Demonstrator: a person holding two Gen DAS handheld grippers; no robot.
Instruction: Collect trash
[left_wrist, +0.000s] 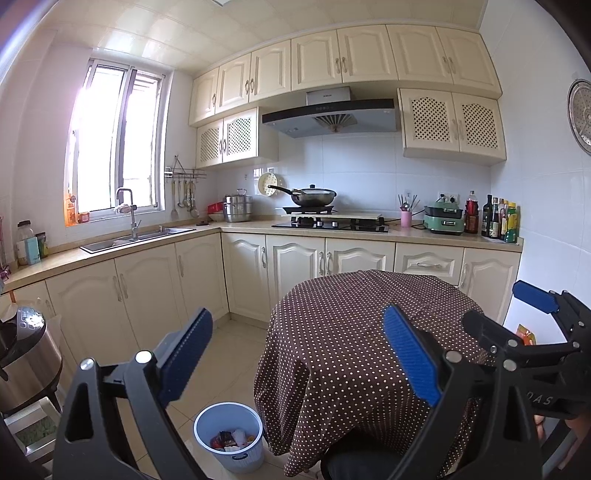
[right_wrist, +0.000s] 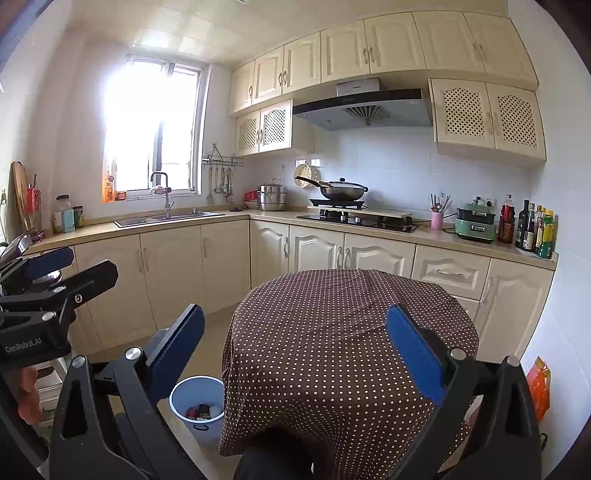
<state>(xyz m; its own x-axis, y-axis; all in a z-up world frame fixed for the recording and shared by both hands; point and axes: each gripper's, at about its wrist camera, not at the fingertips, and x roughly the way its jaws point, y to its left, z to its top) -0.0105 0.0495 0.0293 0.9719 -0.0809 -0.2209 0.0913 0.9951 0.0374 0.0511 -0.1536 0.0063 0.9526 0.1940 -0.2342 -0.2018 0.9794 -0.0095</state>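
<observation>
A pale blue bin (left_wrist: 221, 459) (right_wrist: 197, 378) stands on the floor at the left foot of the table, with crumpled wrappers (left_wrist: 231, 439) (right_wrist: 203, 410) inside. The round table (left_wrist: 351, 332) (right_wrist: 314, 332) wears a brown polka-dot cloth, and nothing lies on its top. My left gripper (left_wrist: 299, 354) is open above the table's near left edge and holds nothing; from the right wrist it shows at the far left (right_wrist: 74, 266). My right gripper (right_wrist: 295, 354) is open and holds nothing; it appears at the right (left_wrist: 506, 310). An orange packet (left_wrist: 526, 334) (right_wrist: 539, 387) lies by the right wall.
Cream cabinets and a counter run along the left and back walls, with a sink (left_wrist: 136, 240), a wok on the hob (left_wrist: 314, 197) and bottles (left_wrist: 498, 219). A steel rice cooker (left_wrist: 26, 354) sits on a stool at my left. Tiled floor shows between table and cabinets.
</observation>
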